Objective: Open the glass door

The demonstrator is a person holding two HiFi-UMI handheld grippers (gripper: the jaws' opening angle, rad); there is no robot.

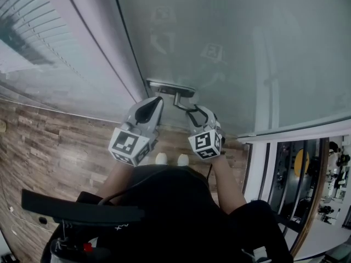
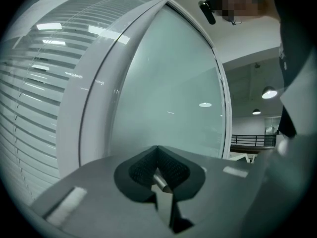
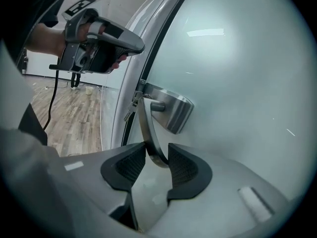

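- Seemingly pinched in right gripper (image 3: 156,163): free end of lever handle (image 3: 147,133), jaws parted just enough for it.
- Long axis running from hub on glass door (image 3: 237,73) straight back into those jaws.
- Shut, empty, clear of handle: left gripper (image 2: 159,170).

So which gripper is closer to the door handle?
Right. The right gripper has the handle between its jaws; the left gripper hangs just left of it.
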